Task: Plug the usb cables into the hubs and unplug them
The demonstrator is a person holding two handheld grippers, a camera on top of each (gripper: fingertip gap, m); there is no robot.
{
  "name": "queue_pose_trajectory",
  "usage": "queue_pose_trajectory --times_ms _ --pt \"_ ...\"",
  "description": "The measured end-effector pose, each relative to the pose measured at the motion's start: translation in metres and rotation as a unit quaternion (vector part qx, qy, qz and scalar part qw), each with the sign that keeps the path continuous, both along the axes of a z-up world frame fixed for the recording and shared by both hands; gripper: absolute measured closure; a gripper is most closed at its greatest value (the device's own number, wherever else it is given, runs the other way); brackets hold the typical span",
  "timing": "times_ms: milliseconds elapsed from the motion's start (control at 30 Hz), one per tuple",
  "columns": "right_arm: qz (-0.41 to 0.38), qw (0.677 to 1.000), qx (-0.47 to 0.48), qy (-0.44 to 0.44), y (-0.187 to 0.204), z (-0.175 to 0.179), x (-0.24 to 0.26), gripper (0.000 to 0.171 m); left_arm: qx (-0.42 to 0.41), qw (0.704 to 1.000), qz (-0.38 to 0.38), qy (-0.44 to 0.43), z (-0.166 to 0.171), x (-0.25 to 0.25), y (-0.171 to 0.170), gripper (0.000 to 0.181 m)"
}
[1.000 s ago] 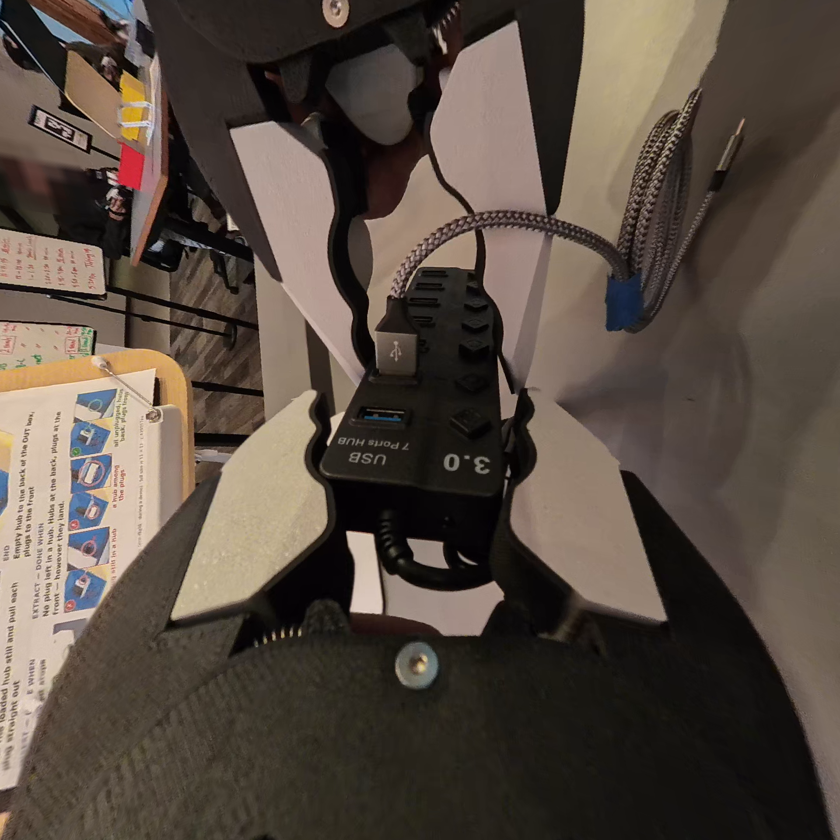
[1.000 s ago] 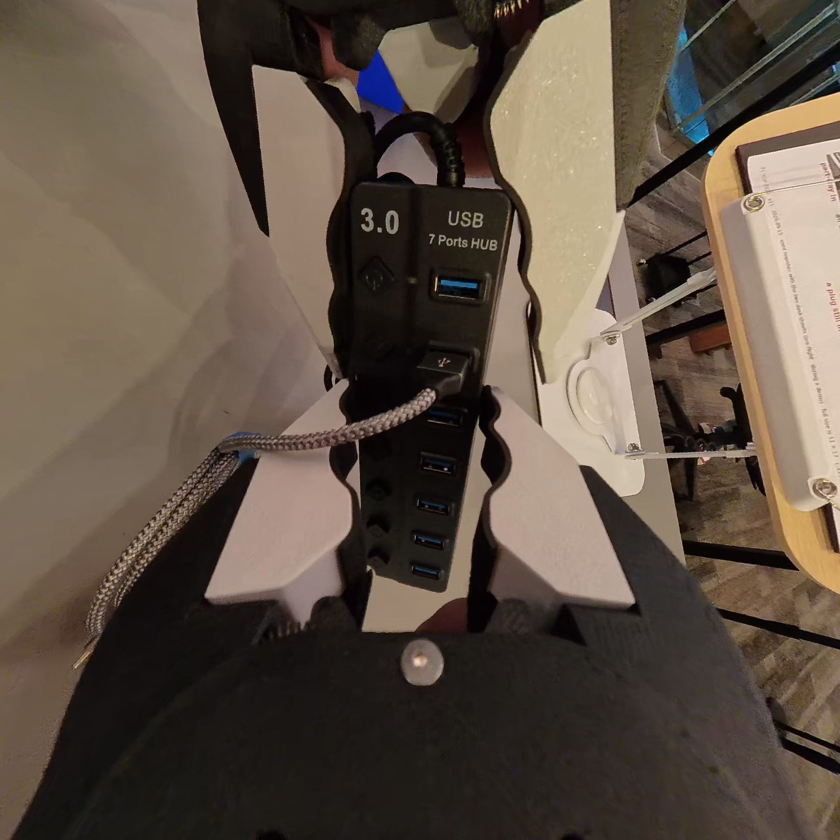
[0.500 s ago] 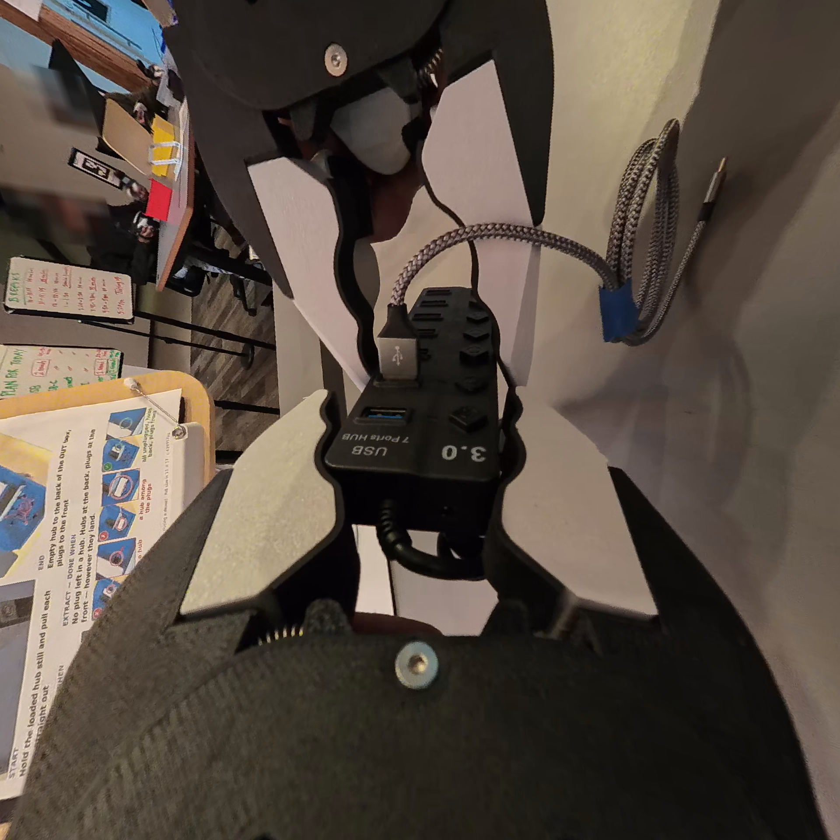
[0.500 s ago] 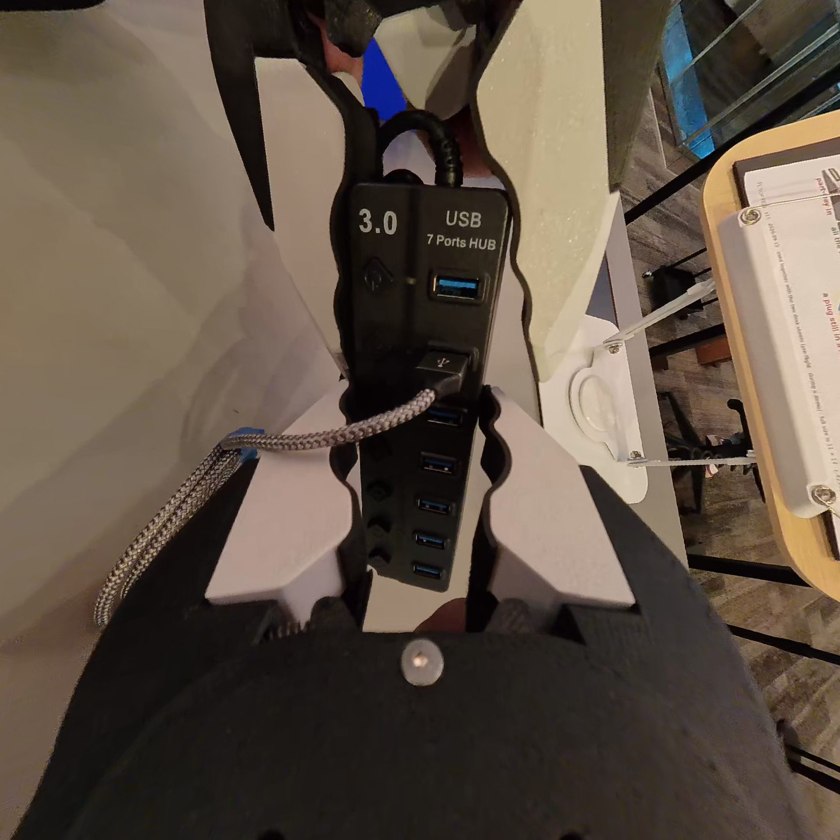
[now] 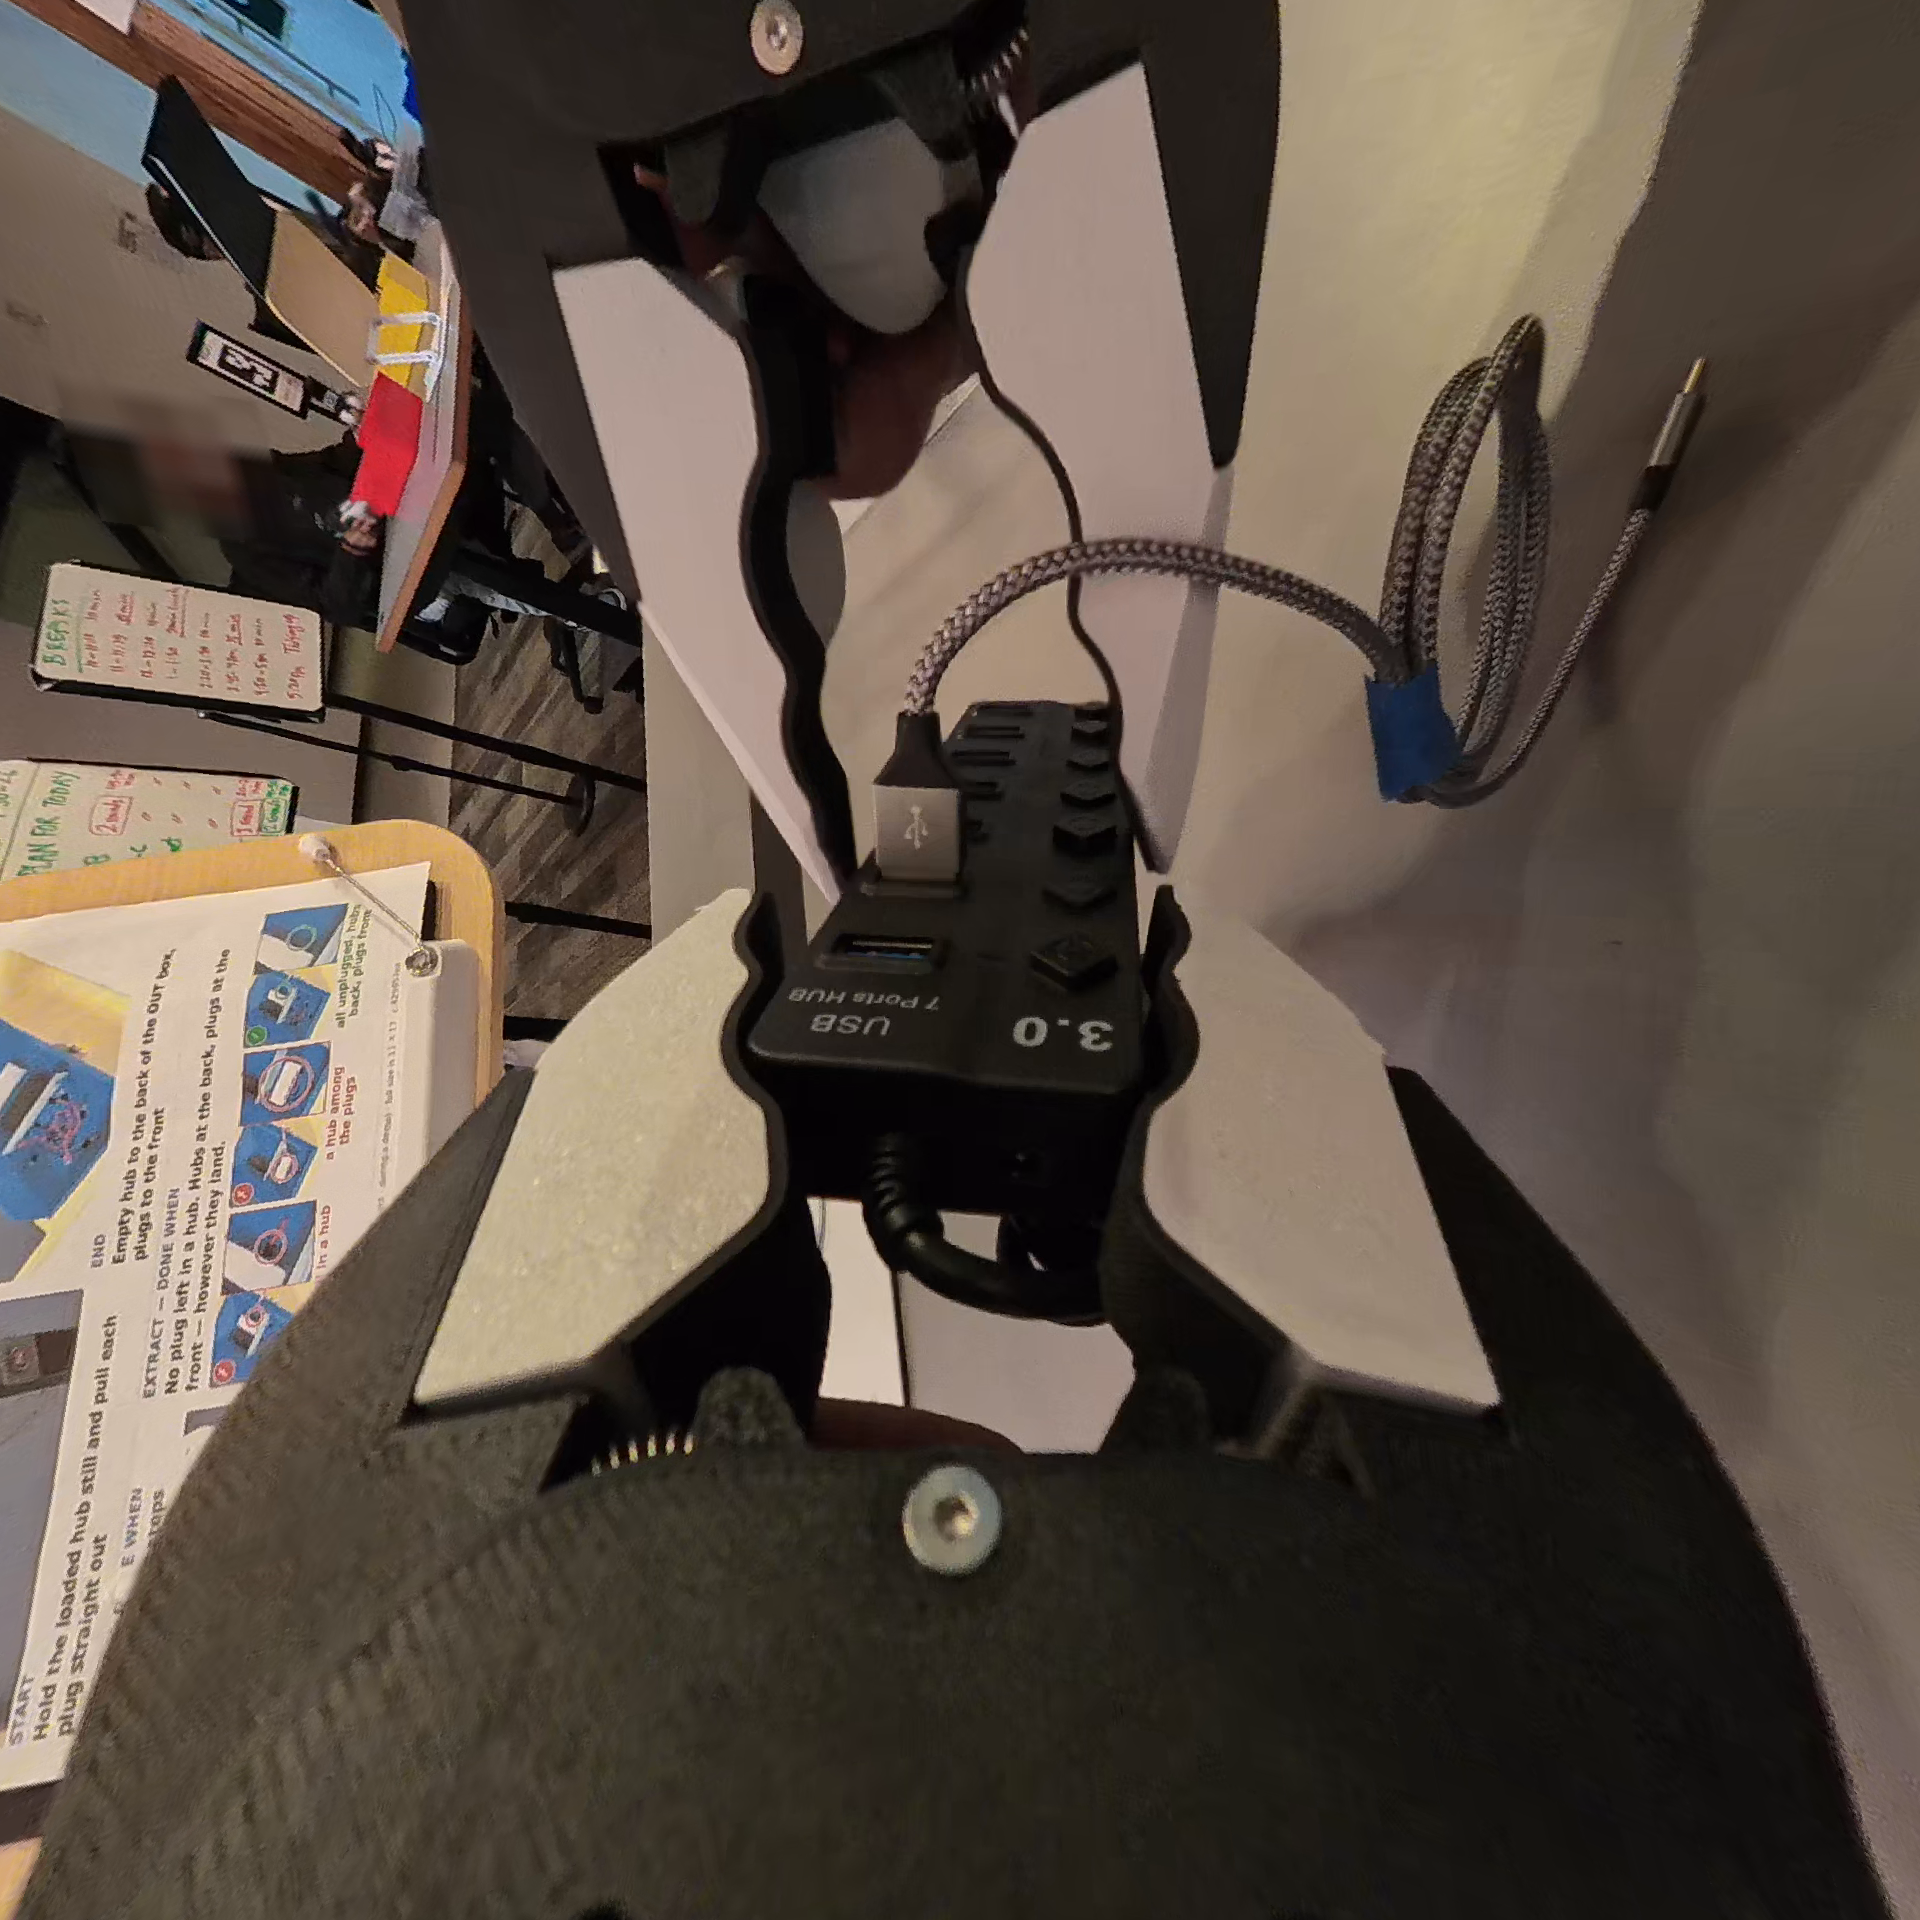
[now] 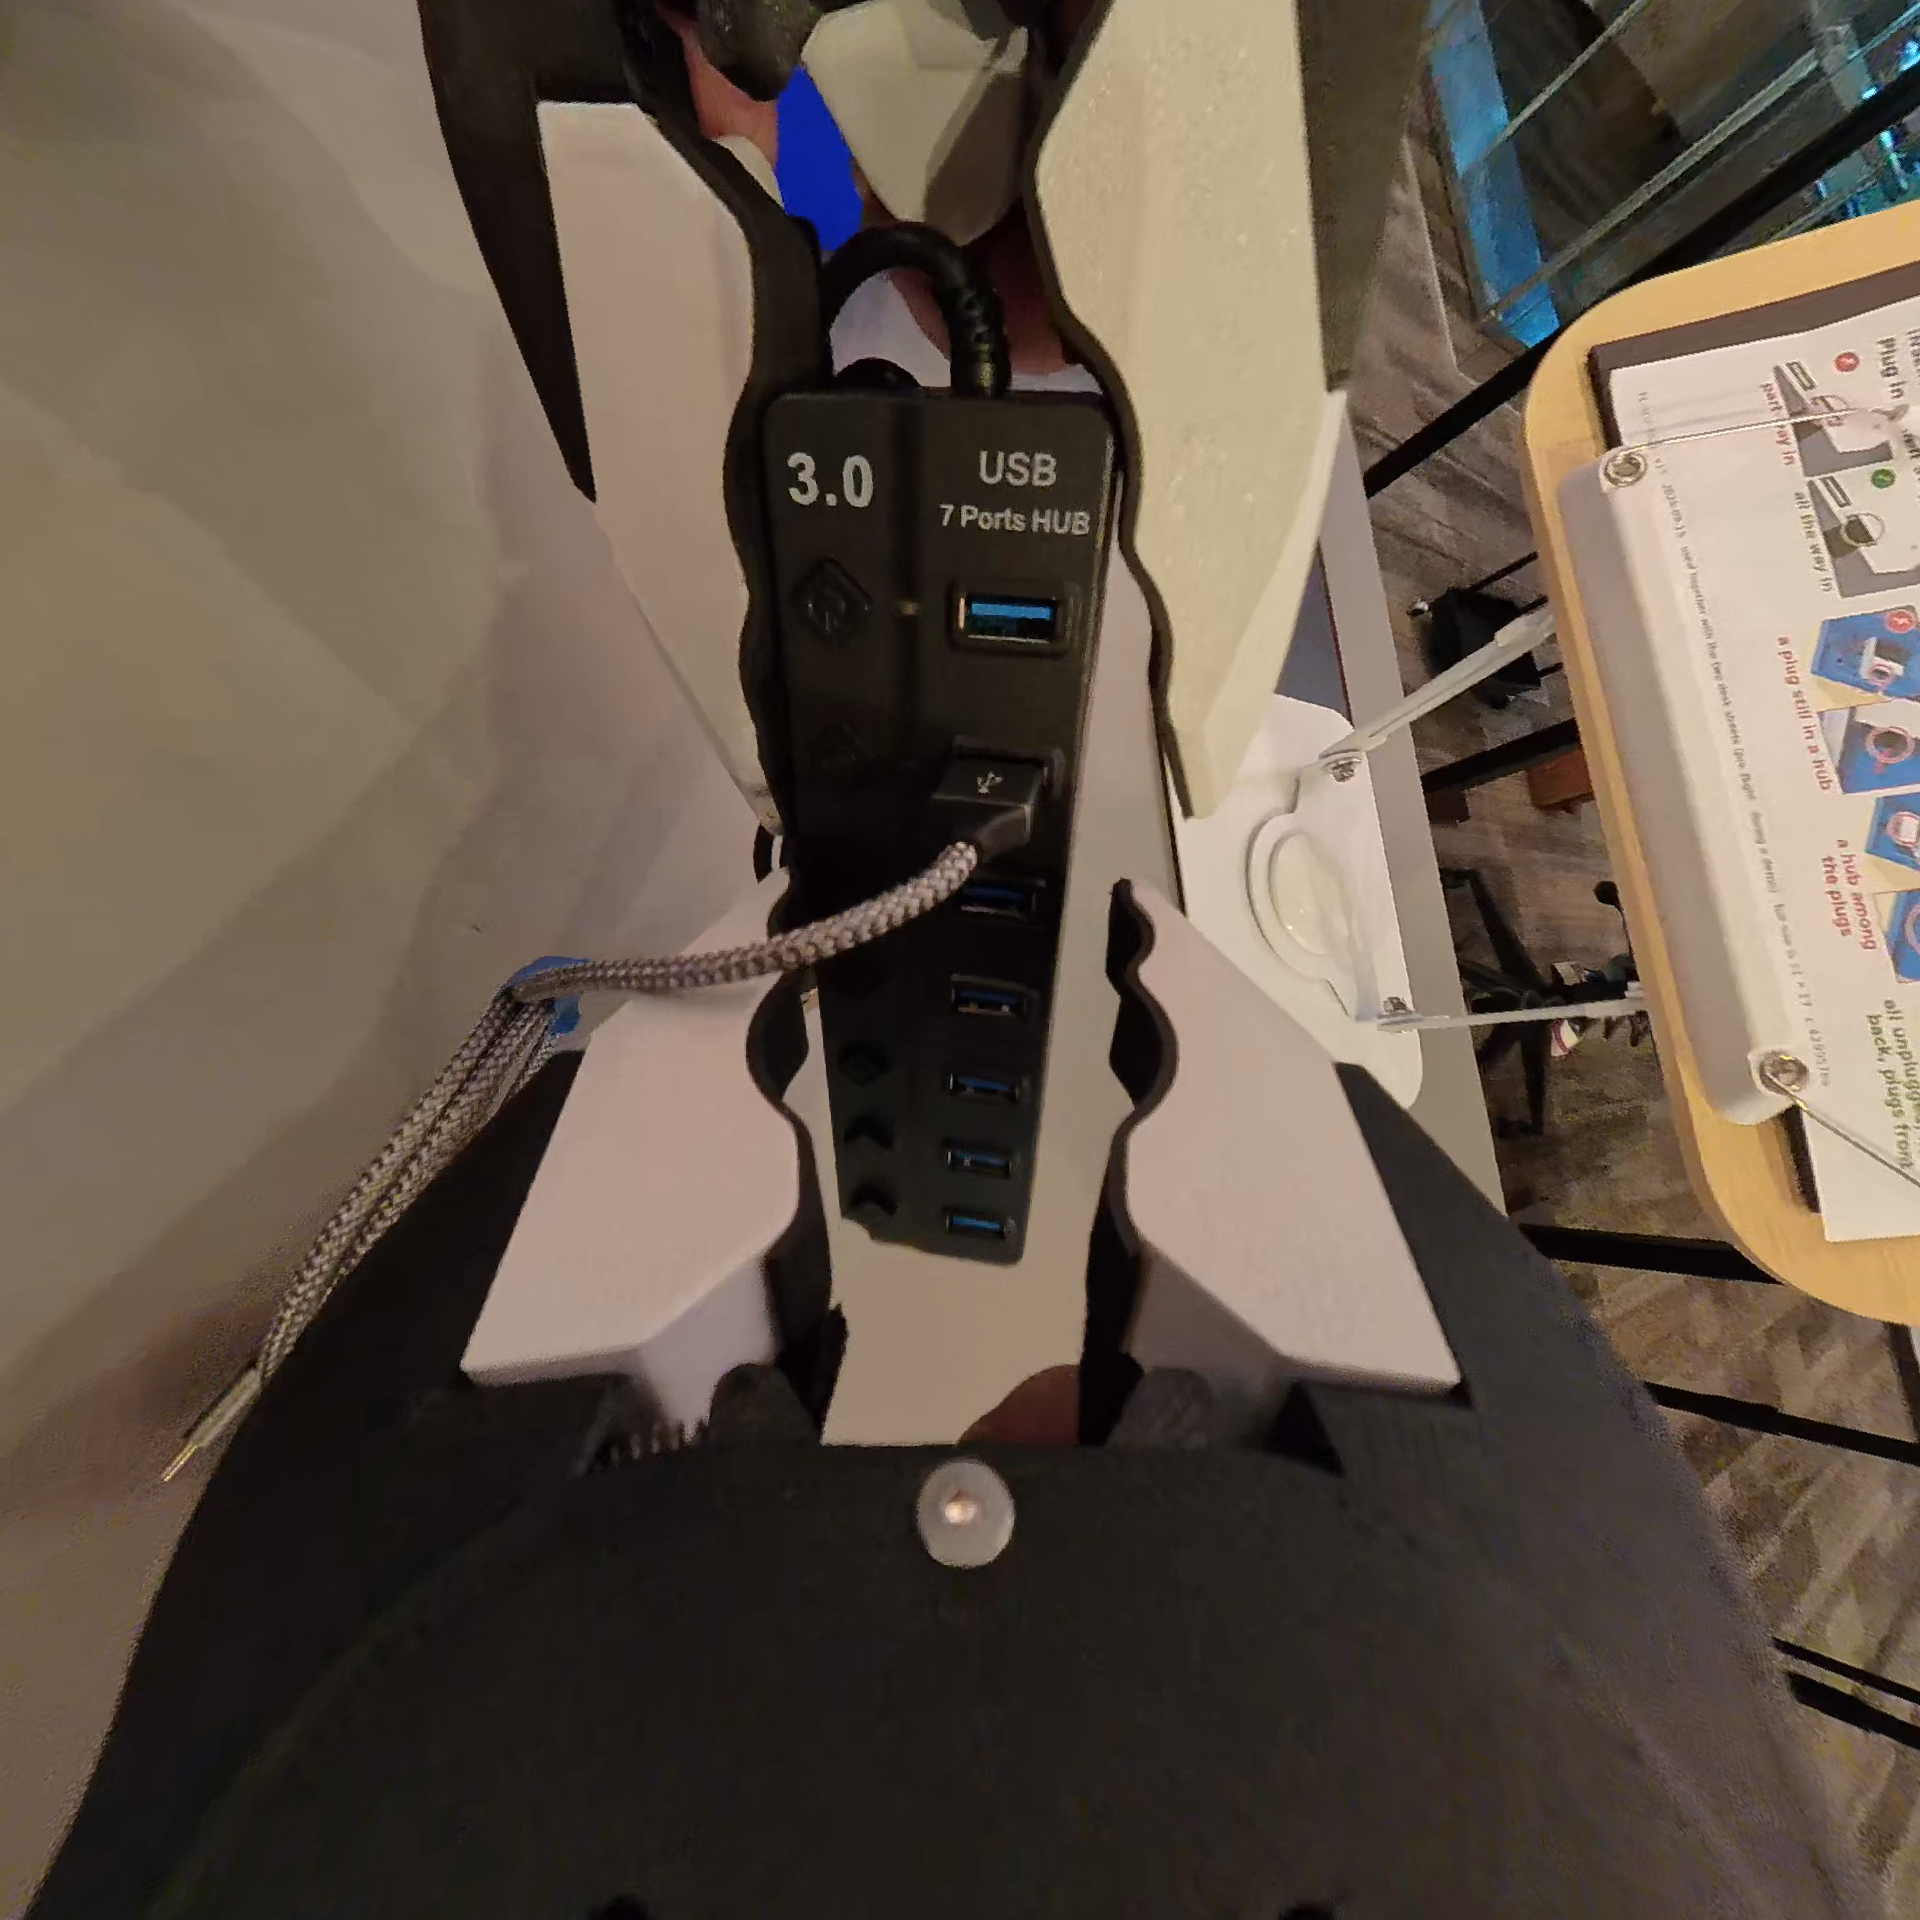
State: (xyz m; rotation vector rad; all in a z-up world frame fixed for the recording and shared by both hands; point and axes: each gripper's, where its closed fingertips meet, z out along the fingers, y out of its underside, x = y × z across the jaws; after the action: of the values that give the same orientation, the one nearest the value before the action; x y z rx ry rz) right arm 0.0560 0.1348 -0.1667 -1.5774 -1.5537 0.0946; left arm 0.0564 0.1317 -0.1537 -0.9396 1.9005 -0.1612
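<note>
Here, a long black plastic USB hub with a row of blue ports [image 5: 987,997] is held in the air between two facing grippers. The left gripper [image 5: 951,997] has its white fingers clamped on the hub's cabled end. The right gripper [image 6: 951,1029] has its fingers spread apart, flanking the hub's far end without touching. A grey braided USB cable [image 6: 727,961] is plugged into the second port; its coil hangs left, bound by blue tape [image 5: 1408,732].
</note>
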Motion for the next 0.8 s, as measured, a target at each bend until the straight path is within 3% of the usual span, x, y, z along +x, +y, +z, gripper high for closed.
queue_pose_trajectory --times_ms 433,633,733,800 --pt "-0.022 0.999 0.004 0.029 0.018 0.007 0.022 0.119 -0.037 0.999 0.029 -0.017 0.0 -0.006 0.018 0.114" --pt "-0.02 0.99 0.001 0.14 0.025 0.041 0.034 0.125 -0.072 0.996 0.06 -0.011 -0.001 -0.015 0.031 0.114" --pt "0.017 0.976 -0.015 0.218 0.013 0.059 0.021 0.131 -0.092 0.993 0.072 0.0 -0.003 -0.019 0.033 0.114" --pt "0.033 0.975 -0.013 0.219 0.006 0.058 0.008 0.129 -0.096 0.993 0.073 0.01 -0.006 -0.02 0.032 0.114"
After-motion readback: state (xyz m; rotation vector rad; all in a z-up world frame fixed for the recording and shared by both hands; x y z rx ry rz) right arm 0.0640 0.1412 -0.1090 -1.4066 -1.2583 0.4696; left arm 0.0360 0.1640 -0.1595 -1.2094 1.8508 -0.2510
